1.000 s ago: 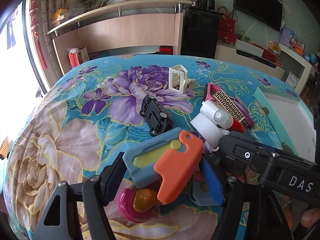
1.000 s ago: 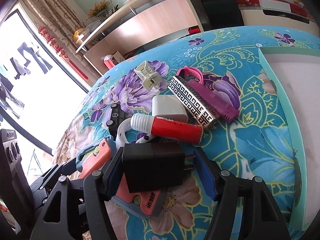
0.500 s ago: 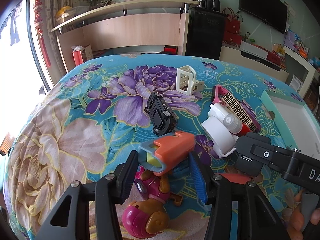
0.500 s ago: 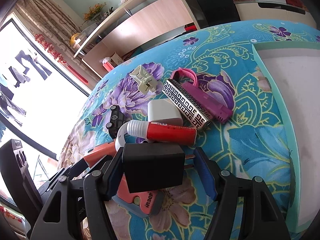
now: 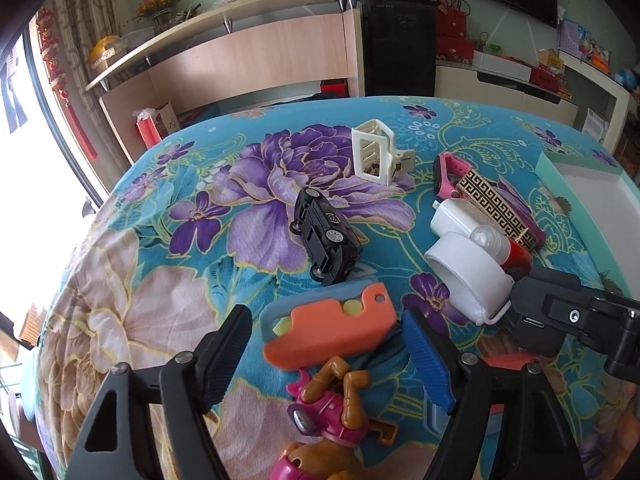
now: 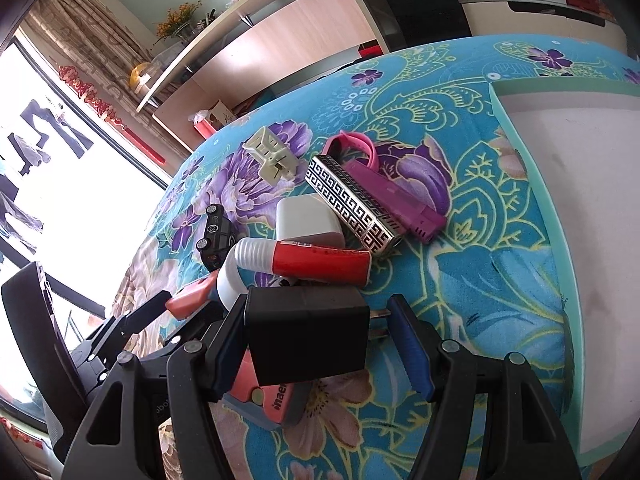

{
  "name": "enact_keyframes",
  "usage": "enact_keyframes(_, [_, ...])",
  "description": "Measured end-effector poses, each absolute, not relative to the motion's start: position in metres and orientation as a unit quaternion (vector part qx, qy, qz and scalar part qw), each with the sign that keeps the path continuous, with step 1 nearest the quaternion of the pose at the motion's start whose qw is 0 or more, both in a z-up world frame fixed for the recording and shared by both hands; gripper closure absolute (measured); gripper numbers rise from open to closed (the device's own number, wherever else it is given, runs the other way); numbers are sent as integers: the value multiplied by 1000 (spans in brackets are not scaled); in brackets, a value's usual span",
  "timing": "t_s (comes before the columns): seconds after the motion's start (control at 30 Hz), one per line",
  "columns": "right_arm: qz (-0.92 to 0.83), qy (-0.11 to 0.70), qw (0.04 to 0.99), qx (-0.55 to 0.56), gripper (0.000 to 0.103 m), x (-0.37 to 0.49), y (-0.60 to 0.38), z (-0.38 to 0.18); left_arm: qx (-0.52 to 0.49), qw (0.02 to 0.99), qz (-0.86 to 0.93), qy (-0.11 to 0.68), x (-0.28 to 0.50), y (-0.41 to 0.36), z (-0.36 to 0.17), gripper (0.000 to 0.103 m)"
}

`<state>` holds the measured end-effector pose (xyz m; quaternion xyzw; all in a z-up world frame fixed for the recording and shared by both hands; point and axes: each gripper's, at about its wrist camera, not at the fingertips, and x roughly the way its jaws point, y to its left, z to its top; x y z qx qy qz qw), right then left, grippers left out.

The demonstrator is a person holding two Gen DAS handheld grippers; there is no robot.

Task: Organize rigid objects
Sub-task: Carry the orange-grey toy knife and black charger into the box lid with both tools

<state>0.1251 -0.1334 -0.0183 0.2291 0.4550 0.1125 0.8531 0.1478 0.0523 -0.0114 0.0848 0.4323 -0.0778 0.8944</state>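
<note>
Btwn the opening left gripper [image 5: 326,344] fingers lies an orange-blue toy [image 5: 328,330], untouched; right gripper [image 6: 316,344] grips black charger [image 6: 306,334].

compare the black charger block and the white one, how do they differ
The black charger block sits between the right gripper fingers, raised over a pink gadget; the white charger block lies ungripped among the pile, behind the red tube. Black's prongs show; white's don't. Both are boxy with rounded edges.

Floral cloth [image 5: 132,320]: toy car [image 5: 326,236], white clip [image 5: 376,154], tray [image 6: 560,280].
</note>
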Motion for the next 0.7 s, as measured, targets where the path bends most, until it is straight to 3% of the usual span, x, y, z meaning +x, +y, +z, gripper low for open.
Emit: enact_keyframes(0.7, [106,456,855,222,34,122,-134,-13,25,897,-49,439,152,61,-9,28])
